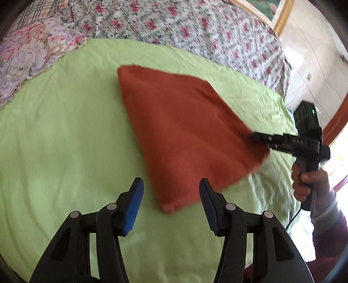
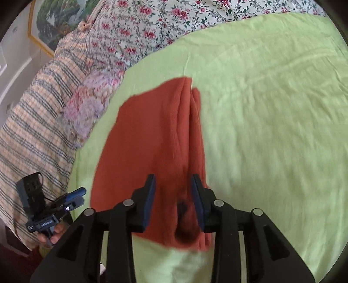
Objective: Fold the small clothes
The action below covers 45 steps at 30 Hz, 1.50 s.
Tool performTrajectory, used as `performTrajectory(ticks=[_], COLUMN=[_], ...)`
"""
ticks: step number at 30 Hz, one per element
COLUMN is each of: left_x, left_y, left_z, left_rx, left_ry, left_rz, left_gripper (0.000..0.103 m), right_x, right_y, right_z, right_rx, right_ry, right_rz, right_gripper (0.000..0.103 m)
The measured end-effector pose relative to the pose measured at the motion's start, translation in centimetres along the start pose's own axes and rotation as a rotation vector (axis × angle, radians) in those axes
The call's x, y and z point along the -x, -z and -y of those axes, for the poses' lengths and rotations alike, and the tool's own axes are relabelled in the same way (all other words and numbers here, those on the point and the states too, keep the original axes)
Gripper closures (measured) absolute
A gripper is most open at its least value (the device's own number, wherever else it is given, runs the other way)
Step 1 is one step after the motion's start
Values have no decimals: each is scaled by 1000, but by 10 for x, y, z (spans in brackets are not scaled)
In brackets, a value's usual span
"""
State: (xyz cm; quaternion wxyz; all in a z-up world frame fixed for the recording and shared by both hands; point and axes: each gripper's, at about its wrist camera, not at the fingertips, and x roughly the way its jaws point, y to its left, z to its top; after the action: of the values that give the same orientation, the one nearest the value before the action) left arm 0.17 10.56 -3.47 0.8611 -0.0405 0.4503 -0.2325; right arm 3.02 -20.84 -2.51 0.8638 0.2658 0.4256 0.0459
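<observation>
A rust-orange knitted garment (image 1: pixel 184 135) lies on the light green sheet (image 1: pixel 65 141), one edge lifted. My left gripper (image 1: pixel 171 191) is open and empty, its jaws just short of the garment's near corner. My right gripper (image 2: pixel 173 189) is closed on a bunched edge of the garment (image 2: pixel 152 141), which fills the gap between its blue pads. In the left wrist view the right gripper (image 1: pixel 255 137) pinches the garment's right edge and holds it off the sheet. The left gripper (image 2: pixel 76 196) shows at the lower left of the right wrist view.
A floral bedspread (image 1: pixel 184 28) covers the bed beyond the green sheet (image 2: pixel 271 130). A pink and lilac flowered pillow (image 1: pixel 28 58) and a plaid pillow (image 2: pixel 37 113) lie at the head. A framed picture (image 2: pixel 56 19) hangs on the wall. The bed edge runs along the right.
</observation>
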Motion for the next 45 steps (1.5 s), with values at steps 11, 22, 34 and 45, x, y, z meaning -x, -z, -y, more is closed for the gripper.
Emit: performTrajectory(ticks=[11,22,34,45], left_x=[-31,-37,-8,-16], left_y=[19,21,15,17], left_z=[19,29,-21,-27], left_rx=[-49,-101,236,180], left_ry=[-164,-444,-158,-80], left_rz=[-35,20,34,-47], left_gripper=[48,48,96,95], right_x=[-11,20,10,-19], right_y=[9,-14,7,38], right_z=[-19,-38,-22,9], right_rx=[67,-46,-17,30], right_ry=[-9,-278,-111,72], right_rz=[-31,109,90,-47], right_gripper=[70,97,98,98])
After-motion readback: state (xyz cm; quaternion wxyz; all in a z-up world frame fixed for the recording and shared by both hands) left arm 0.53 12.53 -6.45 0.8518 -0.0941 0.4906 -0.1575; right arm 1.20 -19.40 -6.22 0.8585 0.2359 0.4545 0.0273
